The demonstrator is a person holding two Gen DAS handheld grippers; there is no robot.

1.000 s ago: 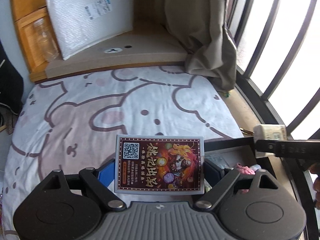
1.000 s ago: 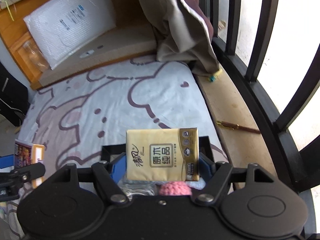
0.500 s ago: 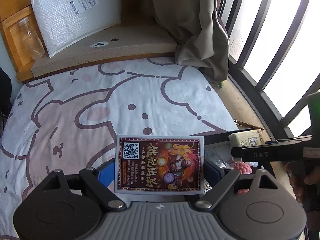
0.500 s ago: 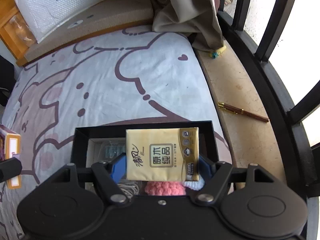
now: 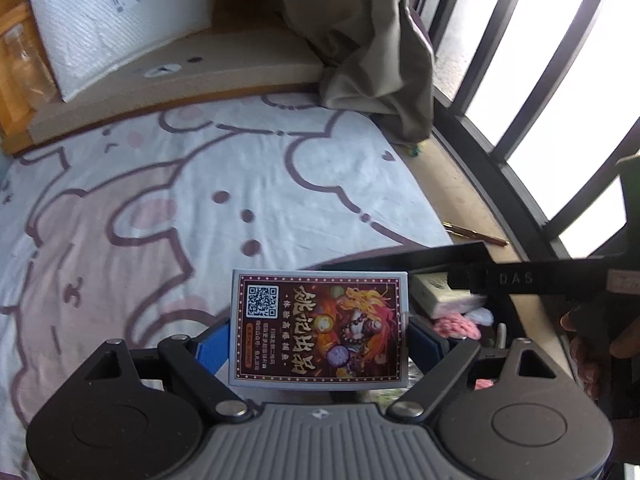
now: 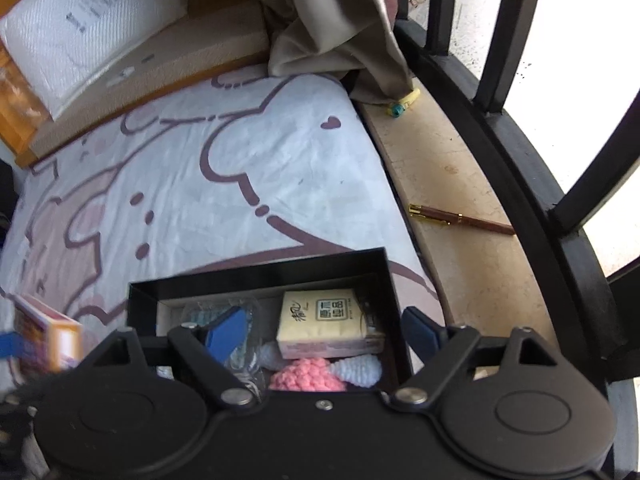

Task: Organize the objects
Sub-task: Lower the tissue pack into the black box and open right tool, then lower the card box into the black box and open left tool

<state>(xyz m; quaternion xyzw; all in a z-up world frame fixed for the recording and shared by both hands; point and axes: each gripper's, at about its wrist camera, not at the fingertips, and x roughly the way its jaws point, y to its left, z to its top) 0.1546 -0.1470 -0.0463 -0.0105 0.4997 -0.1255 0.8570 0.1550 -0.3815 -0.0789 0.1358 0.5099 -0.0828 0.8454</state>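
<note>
My left gripper (image 5: 318,334) is shut on a card box (image 5: 320,330) with a red dragon picture and a QR code, held above the bed sheet beside the black box (image 5: 400,258). In the right wrist view my right gripper (image 6: 320,330) is open and empty over the black box (image 6: 256,270). The yellow tissue pack (image 6: 320,322) lies inside the box, on top of a pink crochet piece (image 6: 306,376), a white crochet piece (image 6: 356,370) and a clear plastic packet (image 6: 224,312). The card box also shows at the left edge of the right wrist view (image 6: 44,340).
The black box sits on a white cartoon-print sheet (image 6: 240,168). A brown pen (image 6: 460,220) lies on the stone sill by the black window bars (image 6: 520,128). A curtain (image 6: 336,28) hangs at the back; a bubble mailer (image 5: 116,16) leans on the wooden headboard.
My right gripper opened and let go of the tissue pack, which now lies in the black box. My left gripper, still holding the card box, moved closer to the black box.
</note>
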